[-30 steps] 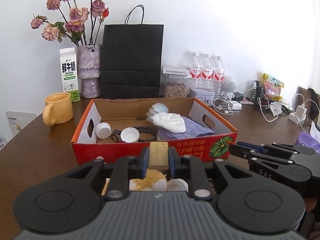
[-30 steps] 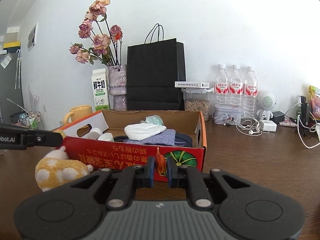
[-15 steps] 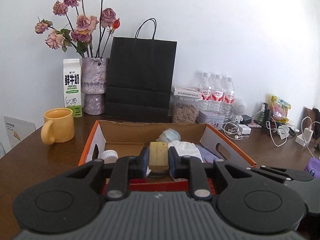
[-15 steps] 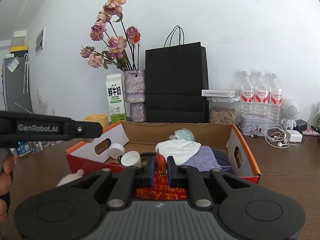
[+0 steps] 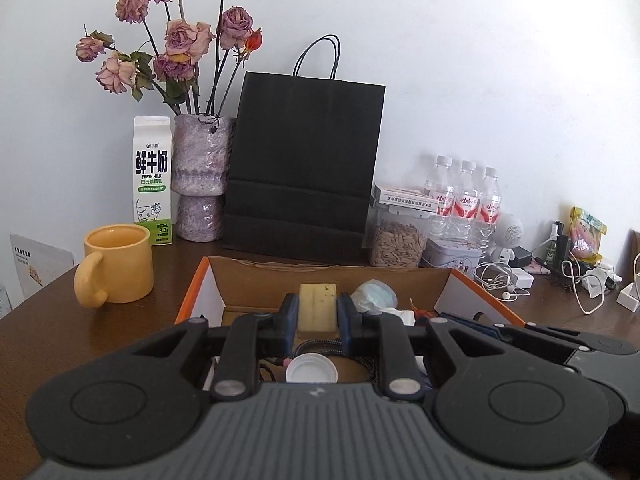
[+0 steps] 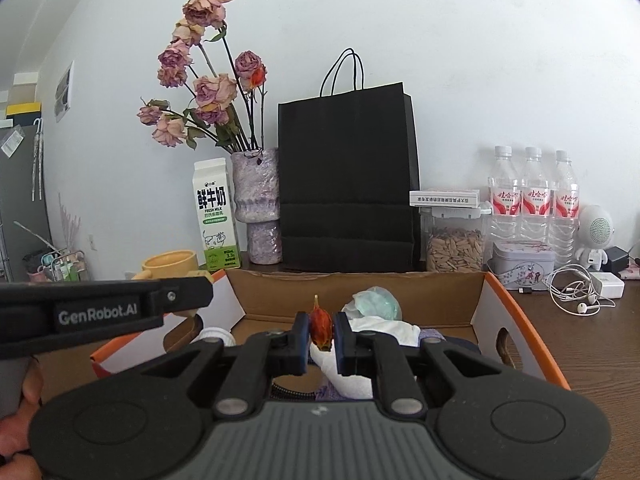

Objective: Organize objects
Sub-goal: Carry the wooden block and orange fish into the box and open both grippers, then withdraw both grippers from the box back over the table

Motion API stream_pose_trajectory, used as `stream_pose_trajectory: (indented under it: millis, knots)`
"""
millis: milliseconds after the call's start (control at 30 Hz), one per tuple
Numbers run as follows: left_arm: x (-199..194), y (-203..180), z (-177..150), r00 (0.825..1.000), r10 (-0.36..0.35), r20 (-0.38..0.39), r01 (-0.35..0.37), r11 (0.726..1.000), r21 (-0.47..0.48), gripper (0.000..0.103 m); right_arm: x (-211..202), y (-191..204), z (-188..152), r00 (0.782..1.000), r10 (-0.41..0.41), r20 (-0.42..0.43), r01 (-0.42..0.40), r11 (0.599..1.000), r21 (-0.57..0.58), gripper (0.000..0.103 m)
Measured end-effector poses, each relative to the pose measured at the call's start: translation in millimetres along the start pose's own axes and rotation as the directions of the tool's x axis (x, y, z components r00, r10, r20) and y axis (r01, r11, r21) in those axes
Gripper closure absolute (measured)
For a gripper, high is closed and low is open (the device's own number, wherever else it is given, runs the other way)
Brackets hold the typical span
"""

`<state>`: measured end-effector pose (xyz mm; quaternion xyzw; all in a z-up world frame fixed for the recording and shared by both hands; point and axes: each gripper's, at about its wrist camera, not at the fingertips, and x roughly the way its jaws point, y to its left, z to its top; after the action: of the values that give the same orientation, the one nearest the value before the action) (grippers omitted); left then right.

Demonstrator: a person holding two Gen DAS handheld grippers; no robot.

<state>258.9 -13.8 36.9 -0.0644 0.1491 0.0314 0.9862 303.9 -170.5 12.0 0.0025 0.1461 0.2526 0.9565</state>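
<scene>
Yellow block (image 5: 317, 306) is clamped in left gripper (image 5: 317, 314) jaws, red dried bud (image 6: 321, 327) in right gripper (image 6: 321, 334) jaws, both over cardboard box (image 6: 516, 320); lower gently w/o tilting, then let go.

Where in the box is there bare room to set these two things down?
Bare cardboard floor lies along the box's back wall, left of the crumpled mask. The right side is crowded with white cloth; the near middle holds a cable and white cap.

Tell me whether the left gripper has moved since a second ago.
Yes. The left gripper, shut on the yellow block, has advanced from in front of the cardboard box's red front wall to above its inside.
</scene>
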Motion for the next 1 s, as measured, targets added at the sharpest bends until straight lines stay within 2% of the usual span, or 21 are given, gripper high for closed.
stream_pose_trajectory:
  millis: [333, 400, 433, 467, 500, 533, 567, 600, 633, 700, 1000]
  knots:
    - [7.6, 3.8, -7.2, 0.999, 0.035, -0.010, -0.035, 0.999, 0.004, 0.081, 2.8, 3.4, -6.7, 1.000, -0.025, -0.002, 0.025, 0.999, -0.041, 0.091]
    - [7.3, 4.9, -8.7, 0.999, 0.051, -0.002, -0.051, 0.999, -0.005, 0.070, 4.1, 3.0, -7.9, 0.999, -0.029, -0.017, 0.028, 0.999, -0.040, 0.090]
    - [7.0, 5.7, -9.0, 0.998, 0.059, 0.002, -0.059, 0.998, -0.009, 0.053, 3.8, 2.3, -8.8, 0.999, -0.034, -0.020, 0.034, 0.999, -0.039, 0.088]
    - [6.5, 5.9, -9.0, 0.998, 0.067, 0.007, -0.067, 0.998, -0.009, 0.038, 3.0, 1.3, -9.6, 0.999, -0.041, -0.020, 0.040, 0.999, -0.036, 0.084]
    - [5.5, 5.8, -9.1, 0.997, 0.074, 0.013, -0.074, 0.997, -0.009, 0.030, 2.1, 0.1, -9.9, 0.999, -0.049, -0.023, 0.048, 0.998, -0.031, 0.066]
    - [3.7, 5.9, -9.2, 0.997, 0.078, 0.025, -0.078, 0.997, -0.010, 0.015, 0.9, -1.1, -10.3, 0.998, -0.058, -0.023, 0.057, 0.998, -0.025, 0.043]
    - [2.1, 6.4, -9.2, 0.996, 0.080, 0.036, -0.079, 0.997, -0.013, 0.000, -0.5, -2.2, -10.5, 0.997, -0.071, -0.016, 0.070, 0.997, -0.018, 0.031]
    - [0.1, 6.8, -9.3, 0.995, 0.082, 0.050, -0.081, 0.997, -0.016, 0.000, -2.4, -3.0, -10.9, 0.996, -0.086, -0.006, 0.085, 0.996, -0.013, 0.013]
    - [-1.4, 6.9, -9.8, 0.994, 0.086, 0.061, -0.085, 0.996, -0.018, 0.000, -4.2, -3.4, -10.7, 0.995, -0.099, 0.006, 0.099, 0.995, -0.011, 0.005]
    - [-2.1, 6.9, -9.6, 0.995, 0.083, 0.058, -0.082, 0.996, -0.018, 0.000, -6.5, -4.7, -10.5, 0.994, -0.110, 0.017, 0.110, 0.994, -0.005, 0.000]
    - [-2.9, 7.8, -10.9, 0.996, 0.080, 0.050, -0.080, 0.997, -0.017, 0.000, -9.1, -9.1, -11.0, 0.994, -0.113, 0.005, 0.113, 0.993, 0.020, 0.000]
